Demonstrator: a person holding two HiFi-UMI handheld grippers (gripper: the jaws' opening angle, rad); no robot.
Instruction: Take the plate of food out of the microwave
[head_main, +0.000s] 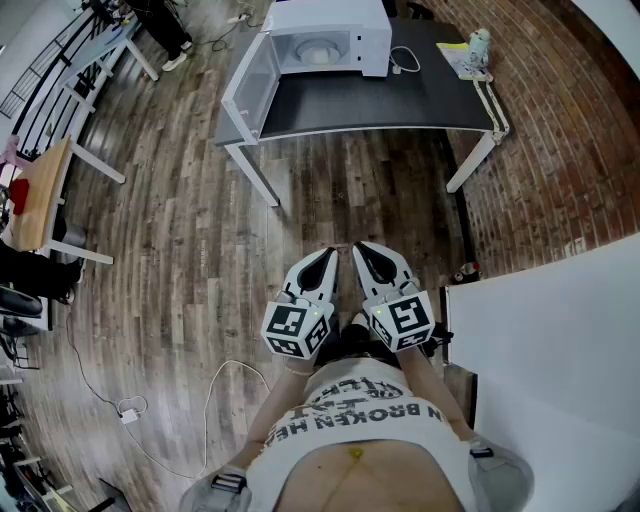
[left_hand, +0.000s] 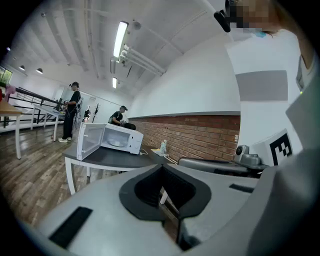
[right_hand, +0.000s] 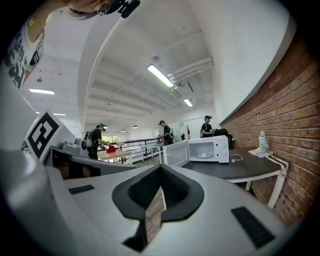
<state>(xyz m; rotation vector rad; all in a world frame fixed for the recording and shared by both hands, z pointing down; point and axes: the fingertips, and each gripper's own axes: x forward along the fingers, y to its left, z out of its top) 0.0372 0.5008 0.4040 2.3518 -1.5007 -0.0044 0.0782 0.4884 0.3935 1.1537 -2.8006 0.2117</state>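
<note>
One boxy white microwave (head_main: 335, 15), open; round pale plate (head_main: 318, 50) inside; dark flat table (head_main: 400, 95).

Microwave (head_main: 372, 40): white, smooth, glossy casing.
Plate (head_main: 318, 50): white, smooth.
Desk (head_main: 380, 100): matt black top, white painted legs.
Floor (head_main: 180, 220): grey-brown wood planks, visible grain.
Wall (head_main: 560, 120): rough red brick.
Left gripper (head_main: 328, 255), right gripper (head_main: 360, 248): matt grey plastic.
</note>
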